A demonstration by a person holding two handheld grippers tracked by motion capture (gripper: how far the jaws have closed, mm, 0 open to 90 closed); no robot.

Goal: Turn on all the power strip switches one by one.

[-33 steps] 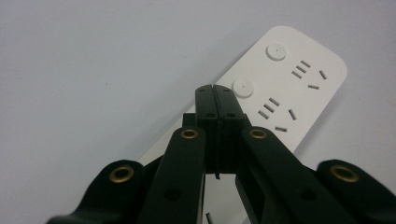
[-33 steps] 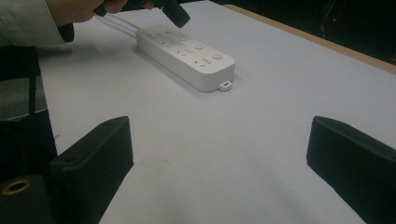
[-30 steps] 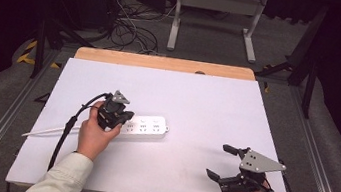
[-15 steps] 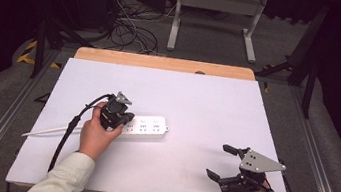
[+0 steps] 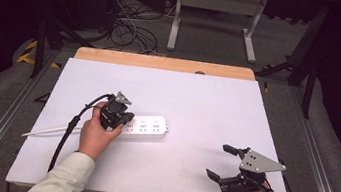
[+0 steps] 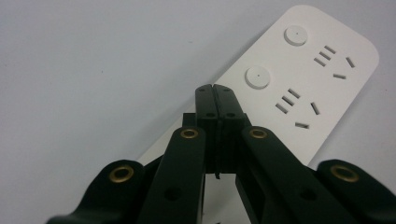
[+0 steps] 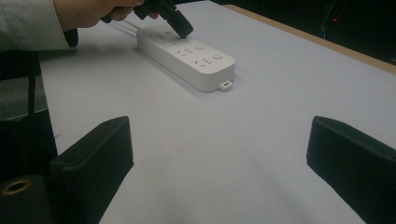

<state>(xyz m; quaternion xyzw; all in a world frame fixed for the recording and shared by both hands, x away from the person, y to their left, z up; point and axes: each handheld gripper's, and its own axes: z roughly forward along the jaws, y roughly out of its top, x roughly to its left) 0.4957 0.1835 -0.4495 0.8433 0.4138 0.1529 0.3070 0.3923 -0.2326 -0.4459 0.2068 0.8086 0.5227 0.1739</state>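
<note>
A white power strip (image 5: 146, 125) lies flat on the white table (image 5: 198, 100), left of centre. My left gripper (image 5: 122, 119) is shut, nothing between its jaws, and tilts down onto the strip's left end. In the left gripper view the closed tips (image 6: 215, 91) rest on the power strip (image 6: 308, 79) just short of a round button and a socket. My right gripper (image 5: 217, 160) is open and sits low near the table's front right corner. The right gripper view looks between its wide-apart jaws (image 7: 219, 154) toward the power strip (image 7: 187, 56) and the left gripper (image 7: 183, 30).
The strip's white cord (image 5: 47, 131) runs left toward the table edge. A black cable (image 5: 70, 130) trails from the left gripper along the forearm. A wooden strip (image 5: 163, 63) borders the table's far edge. Loose cables (image 5: 128, 24) and a metal stand (image 5: 215, 16) are on the floor beyond.
The left gripper has edged slightly right over the strip's left end. The right gripper has stayed where it was.
</note>
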